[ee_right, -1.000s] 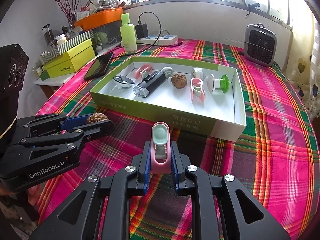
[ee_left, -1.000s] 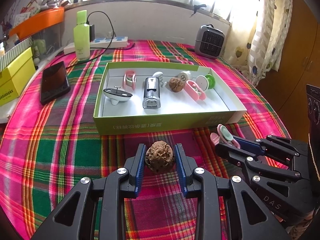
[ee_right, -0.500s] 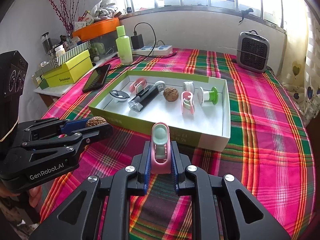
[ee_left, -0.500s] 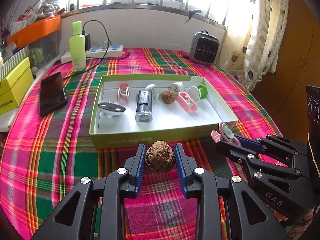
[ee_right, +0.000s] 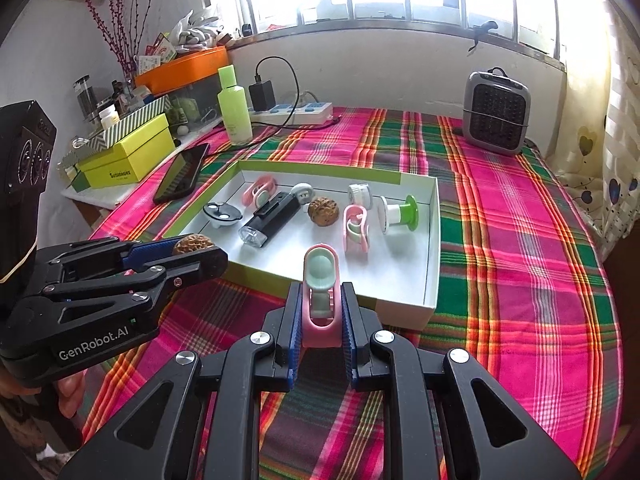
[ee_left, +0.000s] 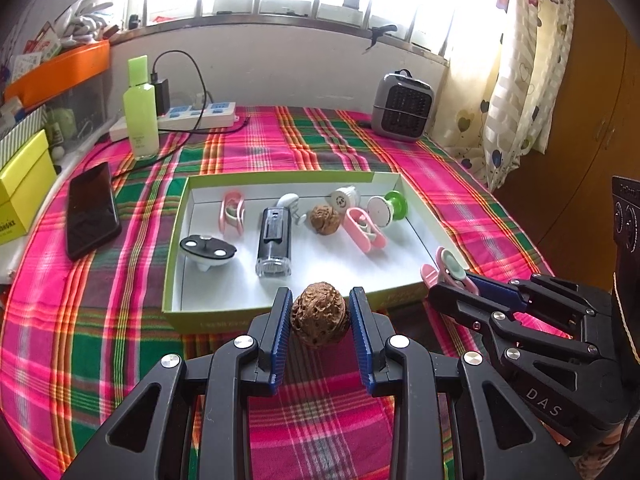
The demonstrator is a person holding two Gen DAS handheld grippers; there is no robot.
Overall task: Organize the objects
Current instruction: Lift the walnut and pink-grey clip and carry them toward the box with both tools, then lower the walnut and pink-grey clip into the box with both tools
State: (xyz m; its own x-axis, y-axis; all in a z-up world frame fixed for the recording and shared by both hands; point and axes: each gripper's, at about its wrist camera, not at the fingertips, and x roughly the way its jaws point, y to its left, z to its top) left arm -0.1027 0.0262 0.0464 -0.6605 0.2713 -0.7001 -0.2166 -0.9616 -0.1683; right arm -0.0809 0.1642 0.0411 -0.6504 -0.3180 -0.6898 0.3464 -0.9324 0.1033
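At the far left of the table a black phone (ee_left: pixel 91 210) lies on the checked cloth (ee_left: pixel 100 344), well apart from the work. Next comes the green tray (ee_left: pixel 176 248), which already holds a second walnut (ee_left: pixel 325 219), a black flashlight (ee_left: pixel 274 240) and some pink clips.

The left tool (ee_left: pixel 319 314) pinches a walnut (ee_left: pixel 319 314) between its blue pads, just before the near wall of the tray and above it. The grip sits at the widest part of the shell, which looks secure. To place it well, I would carry it forward over the wall and lower it to the bare white floor in front of the flashlight. Only then should the pads spread, because a round nut can roll.

Further right, the right tool (ee_right: pixel 320 312) is pressed on a pink clip (ee_right: pixel 321 292) with a pale green pad, and the clip points toward the tray. The free area near the right wall seems a good place for it. The two tools are near each other, so one should go first.
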